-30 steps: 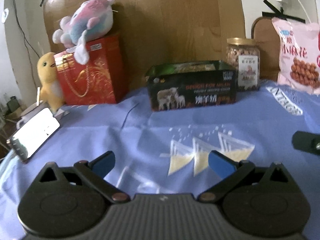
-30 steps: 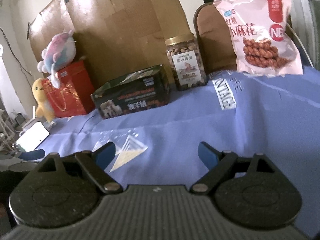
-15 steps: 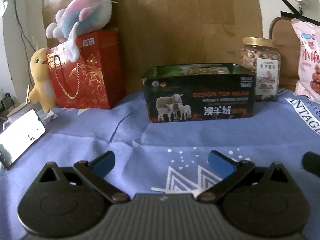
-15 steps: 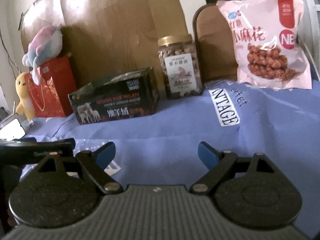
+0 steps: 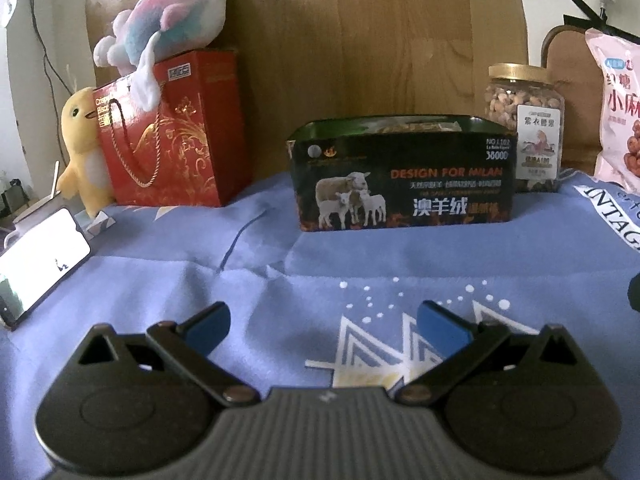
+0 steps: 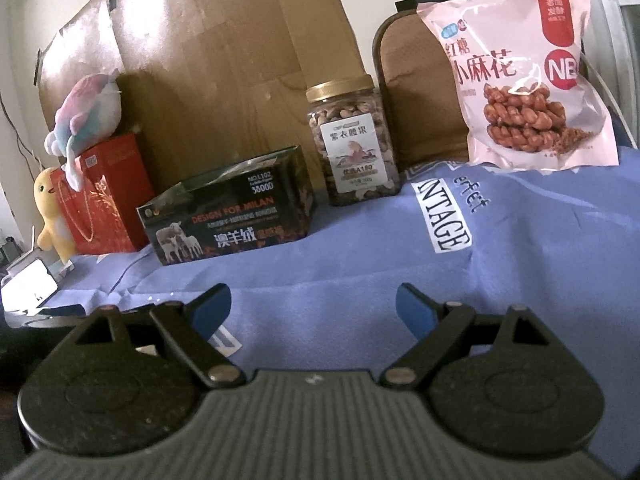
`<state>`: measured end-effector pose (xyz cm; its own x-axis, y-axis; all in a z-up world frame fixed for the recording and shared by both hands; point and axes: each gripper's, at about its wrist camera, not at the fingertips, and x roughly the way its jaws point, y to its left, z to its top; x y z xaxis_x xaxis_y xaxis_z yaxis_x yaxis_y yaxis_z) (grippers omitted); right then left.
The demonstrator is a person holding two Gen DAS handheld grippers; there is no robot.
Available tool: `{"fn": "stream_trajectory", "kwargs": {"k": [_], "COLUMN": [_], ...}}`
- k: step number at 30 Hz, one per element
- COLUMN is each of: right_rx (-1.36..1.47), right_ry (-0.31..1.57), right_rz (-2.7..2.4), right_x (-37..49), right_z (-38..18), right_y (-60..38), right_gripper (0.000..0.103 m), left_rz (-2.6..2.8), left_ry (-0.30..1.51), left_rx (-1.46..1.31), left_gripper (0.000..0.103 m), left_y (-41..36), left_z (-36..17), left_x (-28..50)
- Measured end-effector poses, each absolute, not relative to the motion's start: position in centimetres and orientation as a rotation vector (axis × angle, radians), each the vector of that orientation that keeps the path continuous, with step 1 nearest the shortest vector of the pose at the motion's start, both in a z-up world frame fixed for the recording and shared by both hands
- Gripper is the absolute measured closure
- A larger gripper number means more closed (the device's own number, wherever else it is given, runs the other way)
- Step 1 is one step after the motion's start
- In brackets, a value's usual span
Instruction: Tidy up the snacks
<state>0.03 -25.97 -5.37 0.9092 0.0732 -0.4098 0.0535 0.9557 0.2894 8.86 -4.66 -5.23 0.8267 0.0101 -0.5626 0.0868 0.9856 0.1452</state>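
Observation:
A dark open-topped box (image 5: 402, 178) printed with sheep stands on the blue cloth, straight ahead of my left gripper (image 5: 324, 322); it is also in the right wrist view as the box (image 6: 228, 216). To its right stands a clear nut jar (image 5: 524, 126) (image 6: 354, 144) with a gold lid. A pink snack bag (image 6: 520, 68) (image 5: 618, 112) leans upright at the far right. Both my left gripper and my right gripper (image 6: 314, 306) are open, hold nothing, and hover over the cloth well short of the snacks.
A red gift bag (image 5: 168, 132) with a pastel plush (image 5: 168, 20) on top stands at the back left, a yellow plush (image 5: 82, 144) beside it. A lit phone (image 5: 36, 258) lies at the left edge. Cardboard (image 6: 224, 60) forms the backdrop. A brown chair back (image 6: 416, 92) stands behind the bag.
Both grippers moved forward and turned slightly; the box now sits closer and more centred ahead of the left gripper. Jaws stayed open. No object moved.

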Motion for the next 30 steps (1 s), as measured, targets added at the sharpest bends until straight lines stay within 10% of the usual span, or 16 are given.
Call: {"fn": "stream_trajectory", "kwargs": {"k": [30], "right_rx": [0.296], "right_ry": [0.431], "right_rz": [0.032], "right_x": [0.1], "right_z": [-5.3], "right_y": [-25.8], "right_gripper": [0.012], "left_rz": [-0.003], "left_ry": [0.528], "left_rx": [0.194], "left_gripper": [0.0], "left_y": [-4.8], "left_z": [-4.8], "left_x": [7.7]}}
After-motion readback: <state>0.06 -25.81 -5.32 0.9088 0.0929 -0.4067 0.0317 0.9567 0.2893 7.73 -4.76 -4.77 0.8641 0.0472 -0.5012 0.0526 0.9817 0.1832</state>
